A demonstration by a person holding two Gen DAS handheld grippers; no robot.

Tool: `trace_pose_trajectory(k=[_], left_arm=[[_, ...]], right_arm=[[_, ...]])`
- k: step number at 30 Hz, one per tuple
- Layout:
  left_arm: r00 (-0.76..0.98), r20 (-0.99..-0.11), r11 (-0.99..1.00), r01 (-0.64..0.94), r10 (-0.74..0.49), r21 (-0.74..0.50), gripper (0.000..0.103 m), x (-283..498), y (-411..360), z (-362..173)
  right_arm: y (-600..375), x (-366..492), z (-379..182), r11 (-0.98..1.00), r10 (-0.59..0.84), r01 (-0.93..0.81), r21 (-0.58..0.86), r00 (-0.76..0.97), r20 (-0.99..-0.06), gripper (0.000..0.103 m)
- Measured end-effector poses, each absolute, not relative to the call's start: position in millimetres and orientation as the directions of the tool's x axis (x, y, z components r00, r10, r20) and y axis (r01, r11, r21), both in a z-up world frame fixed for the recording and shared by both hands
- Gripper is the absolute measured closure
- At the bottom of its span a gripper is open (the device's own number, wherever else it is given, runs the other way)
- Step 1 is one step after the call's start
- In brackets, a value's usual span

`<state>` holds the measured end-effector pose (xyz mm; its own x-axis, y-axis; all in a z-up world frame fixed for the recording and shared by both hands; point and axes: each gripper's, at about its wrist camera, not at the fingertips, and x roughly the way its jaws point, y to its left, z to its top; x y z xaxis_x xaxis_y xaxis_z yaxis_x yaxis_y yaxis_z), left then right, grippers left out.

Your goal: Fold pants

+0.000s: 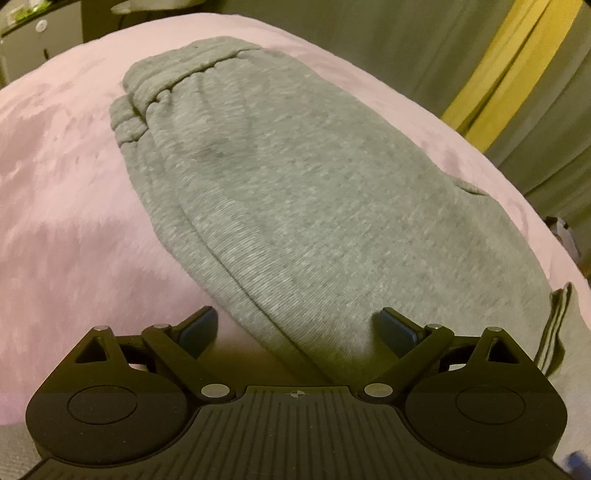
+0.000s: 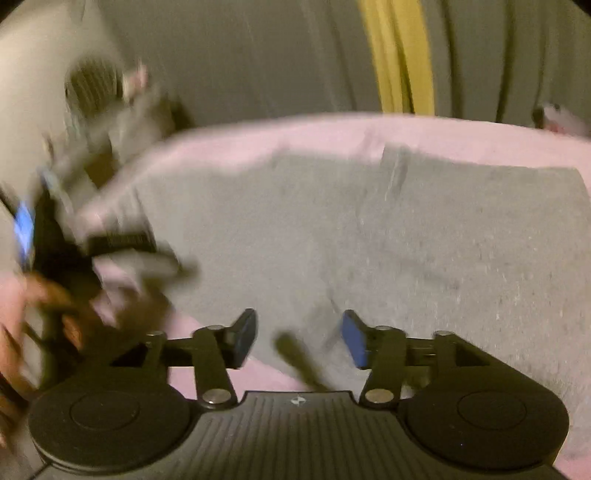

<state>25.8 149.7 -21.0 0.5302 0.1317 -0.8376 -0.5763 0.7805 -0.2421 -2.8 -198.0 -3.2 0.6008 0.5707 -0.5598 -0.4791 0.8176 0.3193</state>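
Grey sweatpants [image 1: 280, 177] lie folded lengthwise on a pink blanket [image 1: 66, 206], the elastic waistband at the far end. My left gripper [image 1: 297, 326] hovers open and wide over the near end; the fabric runs between its fingers and the pads do not press on it. In the blurred right wrist view, my right gripper [image 2: 299, 338] stands open above the near edge of the pants [image 2: 369, 236], nothing pinched. A dark blurred streak [image 2: 299, 362] lies on the cloth just under it. The left gripper [image 2: 122, 243] and the hand [image 2: 55, 310] holding it show at the left.
A grey curtain with a yellow stripe [image 1: 491, 74] hangs behind the bed, and the stripe [image 2: 399, 55] shows in the right view too. A pale cabinet [image 1: 29, 33] stands beyond the blanket's far left edge. The blanket's edge drops off at the right.
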Motion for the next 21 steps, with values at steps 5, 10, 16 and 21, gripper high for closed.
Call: trace_pose_trajectory(k=[5,10,16,21], left_arm=[[0.513,-0.843,0.809,-0.559,0.164,-0.182,0.006,31.9,140.3,-20.3],[0.509,-0.839,0.836,-0.533,0.193,-0.132,0.006,33.3,130.2,-16.7],[0.601,-0.756,0.863,-0.496,0.262,-0.096,0.006,20.2,115.7,-0.1],[0.691,-0.714,0.953,-0.278,0.11,-0.122,0.005,23.7,75.9,17.2]], right_arm=[[-262.7,29.4,5.5,0.871,0.37,-0.101,0.48,0.778,-0.507,0.018],[-228.2,51.0,-41.0,0.98,0.177,-0.038,0.197,0.623,-0.762,0.012],[-195.4,18.9,-33.8,0.95,0.292,-0.267,0.162,0.573,-0.766,0.004],[-260.4,21.1,-18.6,0.915,0.322,-0.028,0.402,0.652,-0.686,0.004]])
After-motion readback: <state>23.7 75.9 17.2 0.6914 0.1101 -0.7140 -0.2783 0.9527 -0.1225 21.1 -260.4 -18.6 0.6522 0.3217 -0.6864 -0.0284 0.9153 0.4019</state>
